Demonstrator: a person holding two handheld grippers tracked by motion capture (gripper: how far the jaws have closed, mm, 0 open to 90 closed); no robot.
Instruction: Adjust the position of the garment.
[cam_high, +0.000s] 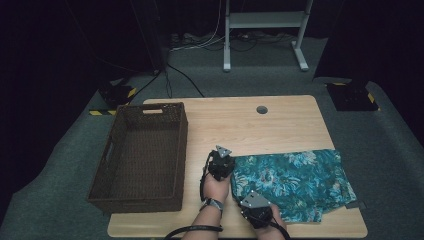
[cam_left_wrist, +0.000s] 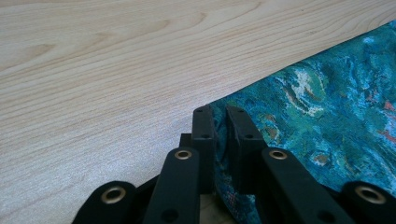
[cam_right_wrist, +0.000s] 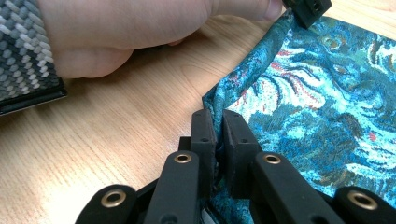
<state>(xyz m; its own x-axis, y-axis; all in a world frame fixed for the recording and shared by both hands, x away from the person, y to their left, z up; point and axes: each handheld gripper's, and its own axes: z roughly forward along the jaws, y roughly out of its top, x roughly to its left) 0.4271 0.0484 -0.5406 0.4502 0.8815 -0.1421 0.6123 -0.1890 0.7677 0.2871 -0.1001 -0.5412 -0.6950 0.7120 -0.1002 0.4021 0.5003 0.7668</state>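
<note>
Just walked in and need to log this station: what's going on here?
A person at a wooden table holds a gripper in each hand, both clamped on the left edge of a teal floral cloth. The left gripper pinches the far corner of that edge, the right gripper the near one. The cloth lies flat on the table's right half. A brown woven basket sits to the left with nothing in it.

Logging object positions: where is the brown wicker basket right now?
In the high view, the brown wicker basket sits on the wooden table's left side, beside the left gripper.
</note>
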